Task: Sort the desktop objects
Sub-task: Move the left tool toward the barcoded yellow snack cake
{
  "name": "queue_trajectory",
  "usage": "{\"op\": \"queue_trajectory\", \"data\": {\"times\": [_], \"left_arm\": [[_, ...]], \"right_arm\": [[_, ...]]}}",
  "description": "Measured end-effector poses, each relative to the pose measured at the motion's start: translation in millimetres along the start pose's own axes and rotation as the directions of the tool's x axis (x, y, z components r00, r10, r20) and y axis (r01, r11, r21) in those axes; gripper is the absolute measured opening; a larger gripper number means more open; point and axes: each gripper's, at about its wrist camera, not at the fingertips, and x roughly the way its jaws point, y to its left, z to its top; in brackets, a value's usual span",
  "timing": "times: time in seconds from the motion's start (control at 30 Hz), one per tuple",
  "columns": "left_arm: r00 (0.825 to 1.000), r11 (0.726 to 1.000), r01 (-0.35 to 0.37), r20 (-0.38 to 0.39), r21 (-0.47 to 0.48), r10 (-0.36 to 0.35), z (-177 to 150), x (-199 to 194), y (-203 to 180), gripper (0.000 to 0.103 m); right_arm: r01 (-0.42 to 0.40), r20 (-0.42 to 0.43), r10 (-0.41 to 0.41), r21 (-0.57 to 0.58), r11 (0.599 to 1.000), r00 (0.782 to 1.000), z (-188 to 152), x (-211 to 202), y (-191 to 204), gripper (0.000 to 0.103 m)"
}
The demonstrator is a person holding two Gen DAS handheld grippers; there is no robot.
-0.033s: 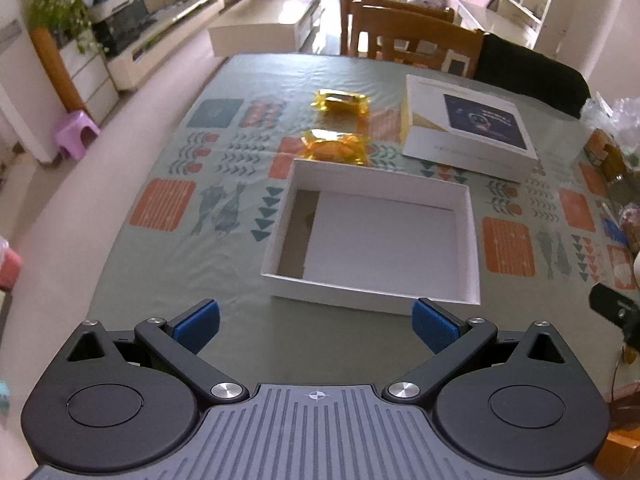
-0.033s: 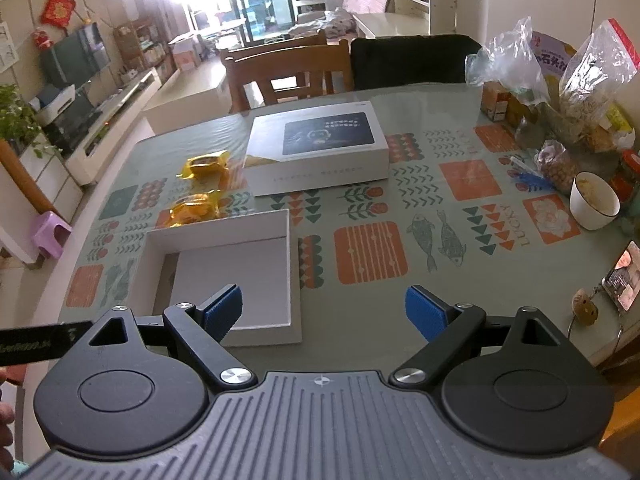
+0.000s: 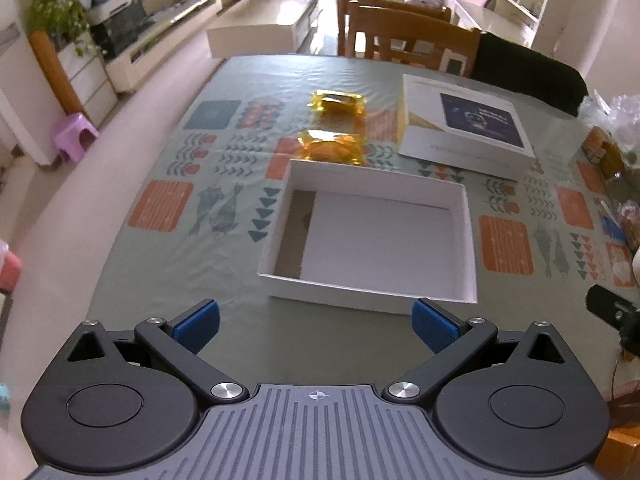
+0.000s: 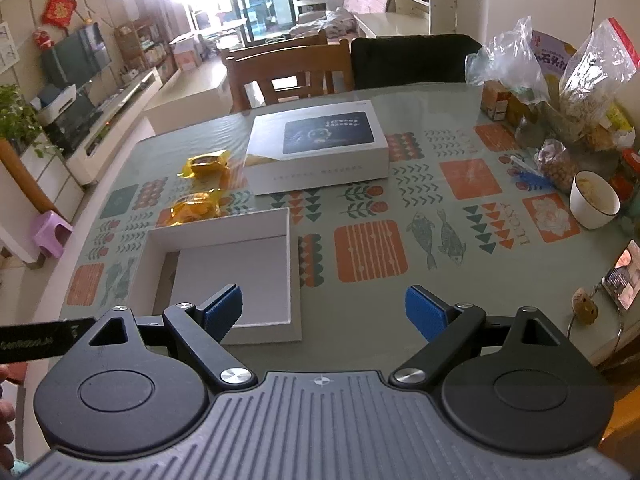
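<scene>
Two yellow snack packets (image 3: 330, 147) (image 3: 338, 101) are seen just beyond the open white box (image 3: 372, 236); a closed lidded box (image 3: 464, 132) lies beside them; the patterned tablecloth (image 3: 224, 152) is backed by wooden chairs (image 4: 288, 72); both the left gripper (image 3: 316, 324) and the right gripper (image 4: 324, 312) are held spread wide, nothing between their pads.

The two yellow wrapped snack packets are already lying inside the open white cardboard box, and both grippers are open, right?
Not quite. The two yellow wrapped snack packets lie on the tablecloth beyond the open white cardboard box, as the left wrist view shows. Both grippers are open.

No visible change between earlier and now.
</scene>
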Motion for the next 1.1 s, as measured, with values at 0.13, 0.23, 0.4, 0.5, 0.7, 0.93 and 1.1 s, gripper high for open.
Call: {"op": "queue_trajectory", "data": {"times": [0.13,0.23,0.4,0.5,0.7,0.93,1.1], "left_arm": [[1.0,1.0,0.013,-0.015,0.02,-0.013,-2,-1,-7,0.103],[0.999,0.999,0.024,-0.026,0.034,-0.023,-3,-2,-12,0.103],[0.998,0.997,0.041,-0.045,0.058,-0.038,-5,-4,-21,0.103],[0.997,0.996,0.052,-0.057,0.073,-0.048,-6,-5,-27,0.103],[0.997,0.995,0.056,-0.055,0.085,-0.051,-3,-5,-26,0.103],[0.998,0.995,0.046,-0.034,0.083,-0.043,4,-4,-17,0.103],[0.998,0.997,0.044,-0.039,0.07,-0.041,10,3,-9,0.103]], "right_arm": [[-0.001,-0.012,0.001,0.004,1.0,1.0,-2,-1,-3,0.103],[-0.002,-0.02,0.002,0.006,1.0,1.0,-4,-1,-5,0.103],[-0.004,-0.035,0.004,0.011,1.0,0.999,-6,-2,-8,0.103],[-0.01,-0.037,0.01,0.004,1.0,0.999,-4,-2,-6,0.103],[-0.021,-0.051,0.02,-0.03,0.999,0.998,0,6,6,0.103],[-0.032,-0.061,0.029,-0.048,0.998,0.998,3,15,20,0.103],[-0.028,-0.073,0.024,-0.05,0.998,0.997,4,22,26,0.103]]}}
